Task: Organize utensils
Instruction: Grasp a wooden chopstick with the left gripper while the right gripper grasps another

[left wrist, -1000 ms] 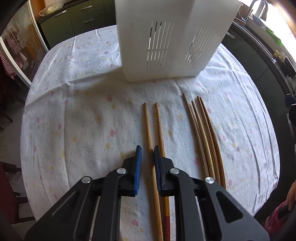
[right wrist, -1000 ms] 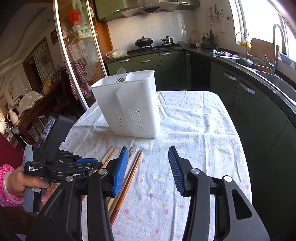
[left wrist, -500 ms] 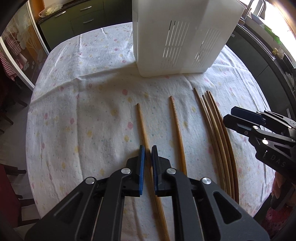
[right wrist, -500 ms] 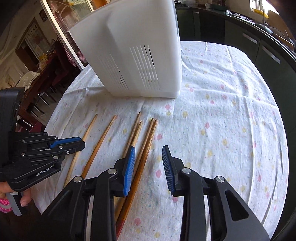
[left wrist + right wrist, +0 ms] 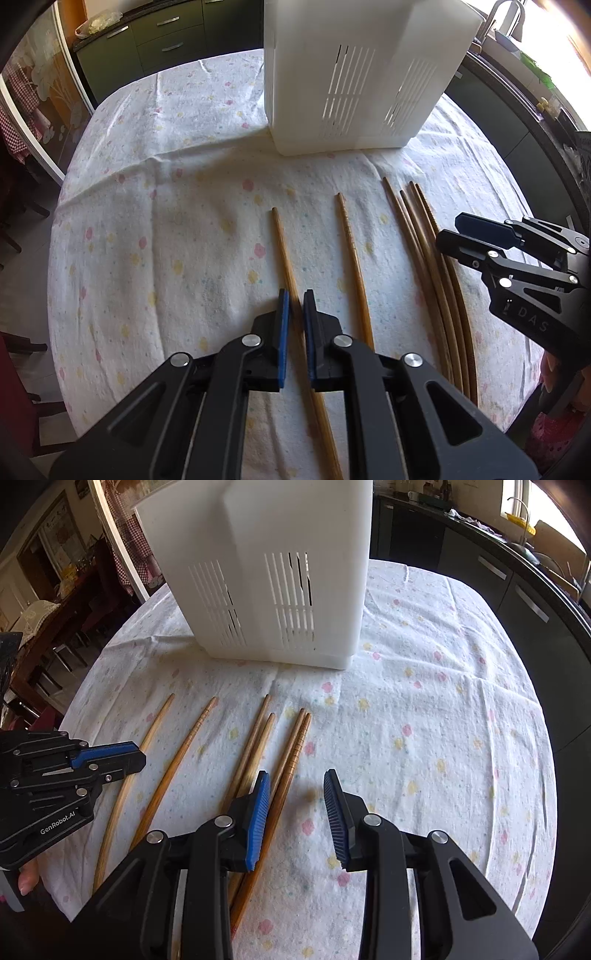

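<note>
Several wooden chopsticks lie on the flowered tablecloth in front of a white slotted utensil holder [image 5: 362, 70], which also shows in the right wrist view [image 5: 273, 572]. My left gripper [image 5: 294, 299] is shut on the leftmost chopstick [image 5: 284, 251], low at the cloth; the same chopstick [image 5: 147, 738] shows in the right wrist view. A second chopstick [image 5: 351, 254] lies alone to its right. A bundle of several chopsticks [image 5: 432, 254] lies further right. My right gripper [image 5: 295, 779] is open, its jaws straddling the rightmost chopstick of that bundle [image 5: 291, 760].
The tablecloth [image 5: 166, 221] covers a round table whose edge drops off on all sides. Dark green kitchen cabinets [image 5: 162, 37] stand behind, a counter with a sink [image 5: 528, 550] on the right, and chairs [image 5: 55, 657] on the left.
My left gripper closed on the leftmost chopstick and drew it left, away from its neighbour. My right gripper came down from high above to the right-hand bundle and narrowed its opening.
</note>
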`<action>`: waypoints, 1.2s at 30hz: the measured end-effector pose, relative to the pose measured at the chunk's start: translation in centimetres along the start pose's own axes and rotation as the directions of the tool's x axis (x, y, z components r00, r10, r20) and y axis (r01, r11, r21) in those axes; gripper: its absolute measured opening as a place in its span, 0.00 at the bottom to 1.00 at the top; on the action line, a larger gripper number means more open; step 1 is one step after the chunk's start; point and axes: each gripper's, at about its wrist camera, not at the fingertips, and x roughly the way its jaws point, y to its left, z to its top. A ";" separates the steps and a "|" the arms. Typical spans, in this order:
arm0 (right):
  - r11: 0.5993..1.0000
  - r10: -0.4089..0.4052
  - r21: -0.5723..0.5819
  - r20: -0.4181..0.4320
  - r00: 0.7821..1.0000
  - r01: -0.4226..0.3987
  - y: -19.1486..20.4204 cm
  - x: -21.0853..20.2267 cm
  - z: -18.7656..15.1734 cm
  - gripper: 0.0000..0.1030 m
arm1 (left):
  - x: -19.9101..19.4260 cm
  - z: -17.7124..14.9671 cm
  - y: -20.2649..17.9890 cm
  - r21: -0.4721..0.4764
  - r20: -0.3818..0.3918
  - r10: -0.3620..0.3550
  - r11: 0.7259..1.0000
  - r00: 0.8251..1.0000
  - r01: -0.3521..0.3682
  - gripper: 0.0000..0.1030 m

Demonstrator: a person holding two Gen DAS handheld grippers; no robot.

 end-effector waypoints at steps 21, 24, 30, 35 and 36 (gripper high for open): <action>1.000 0.007 0.031 -0.015 1.000 -0.007 -1.0 -0.1 0.1 0.26 | 0.0 0.1 -0.2 0.004 0.005 -0.004 1.000 1.000 0.004 0.09; 1.000 -0.004 0.022 -0.017 1.000 0.005 -0.7 0.0 0.4 0.26 | 0.0 0.1 -0.2 0.005 0.006 -0.005 1.000 1.000 0.005 0.09; 1.000 -0.004 0.012 -0.022 1.000 0.005 -0.1 0.1 0.1 0.26 | 0.0 0.1 -0.3 0.006 0.004 -0.006 1.000 1.000 0.006 0.09; 1.000 -0.001 0.004 -0.024 1.000 0.001 0.4 0.3 0.3 0.21 | 0.0 0.2 -0.2 0.008 0.005 -0.005 1.000 1.000 0.005 0.09; 1.000 -0.001 0.000 -0.026 1.000 0.001 0.6 0.4 0.4 0.21 | 0.0 0.2 -0.2 0.007 0.004 -0.005 1.000 1.000 0.005 0.09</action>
